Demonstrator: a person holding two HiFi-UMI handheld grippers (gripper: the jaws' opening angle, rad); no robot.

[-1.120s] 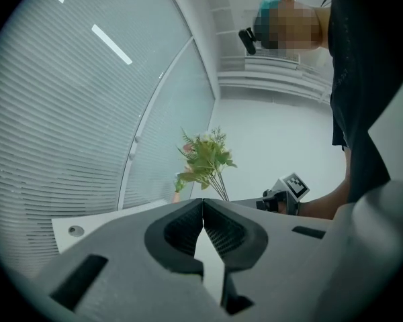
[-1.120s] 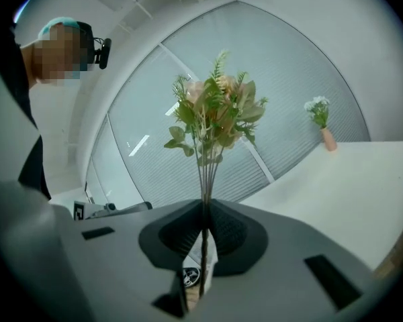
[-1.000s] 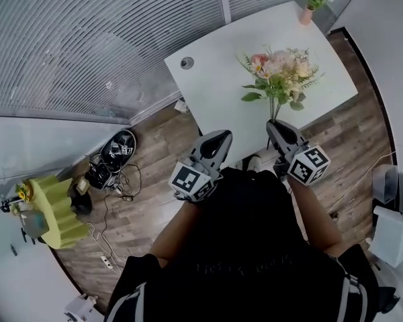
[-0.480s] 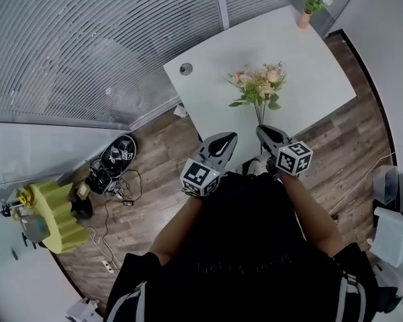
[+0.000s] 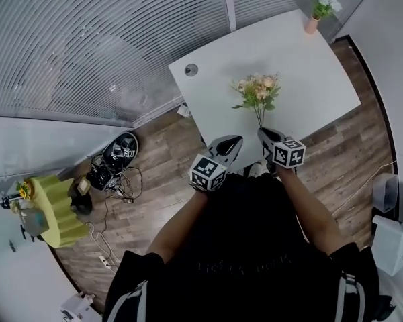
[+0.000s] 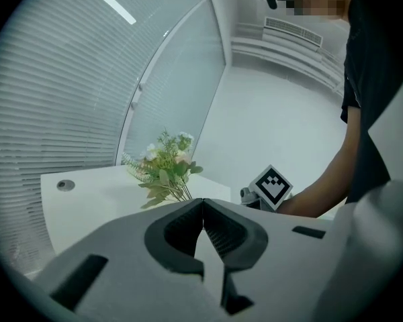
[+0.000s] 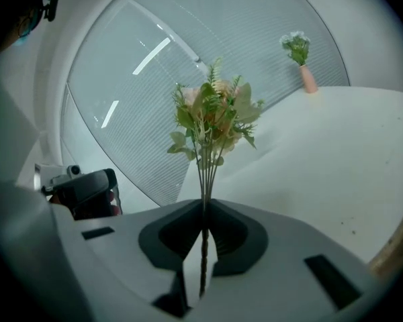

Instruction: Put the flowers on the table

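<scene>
My right gripper (image 5: 264, 132) clamps the thin stems of the flowers (image 5: 257, 90), holding the bunch over the near part of the white table (image 5: 309, 59) (a small vase (image 5: 313, 23) stands at its far corner). My left gripper (image 5: 236, 140) hangs just beside it, jaws together, empty.

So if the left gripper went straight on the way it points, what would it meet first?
Probably the bouquet held in the right gripper, its stems just left of that line. Depth is unclear, so possibly the white table instead.
</scene>
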